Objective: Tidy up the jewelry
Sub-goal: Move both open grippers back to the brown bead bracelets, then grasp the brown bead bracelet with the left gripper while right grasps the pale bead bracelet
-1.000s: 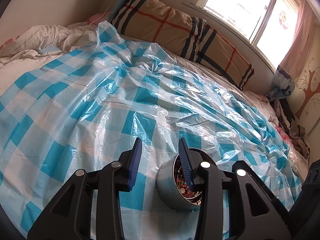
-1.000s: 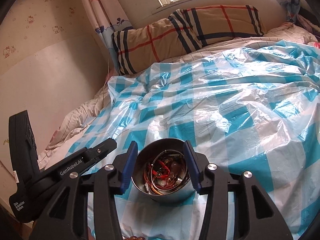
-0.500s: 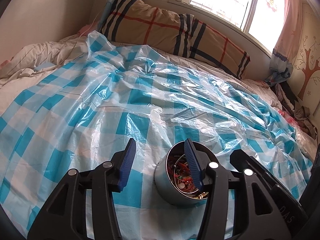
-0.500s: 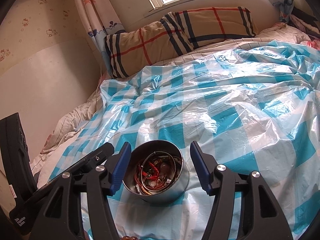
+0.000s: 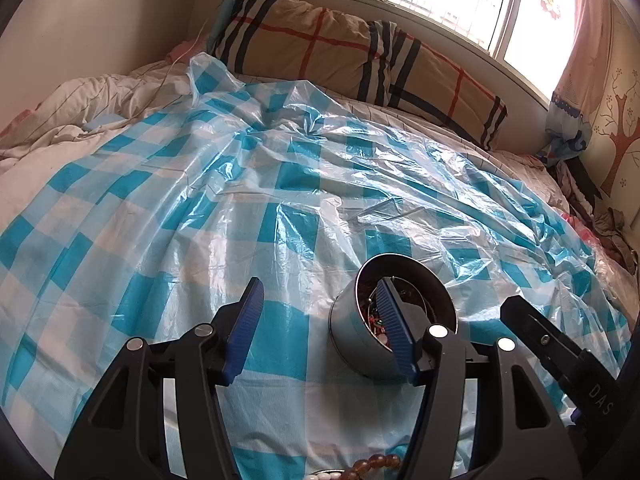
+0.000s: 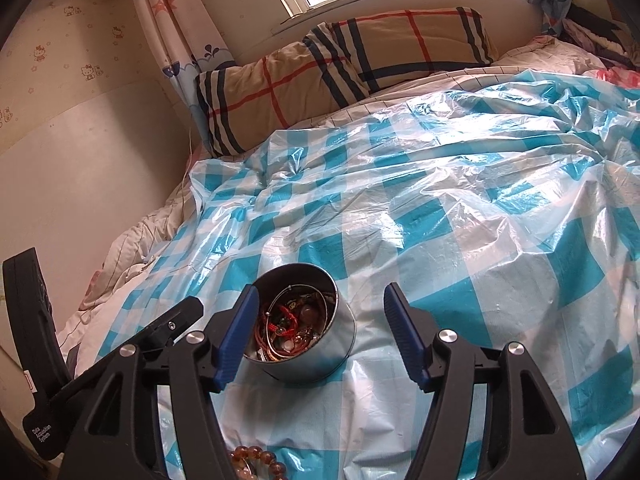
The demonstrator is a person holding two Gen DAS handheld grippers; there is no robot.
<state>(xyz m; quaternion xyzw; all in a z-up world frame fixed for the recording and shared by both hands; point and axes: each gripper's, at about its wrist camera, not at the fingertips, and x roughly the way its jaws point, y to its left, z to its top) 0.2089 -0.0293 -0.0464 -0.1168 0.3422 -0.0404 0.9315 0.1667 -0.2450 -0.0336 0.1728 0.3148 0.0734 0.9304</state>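
A bed carried everything, spread with a crinkled blue-and-white checked plastic sheet. On the sheet a round metal tin of tangled jewelry stood at about six o'clock. Nearer still, at the bottom edge, lay a brown beaded bracelet. A plaid pillow rested at twelve o'clock, along the head of the bed beneath the window.
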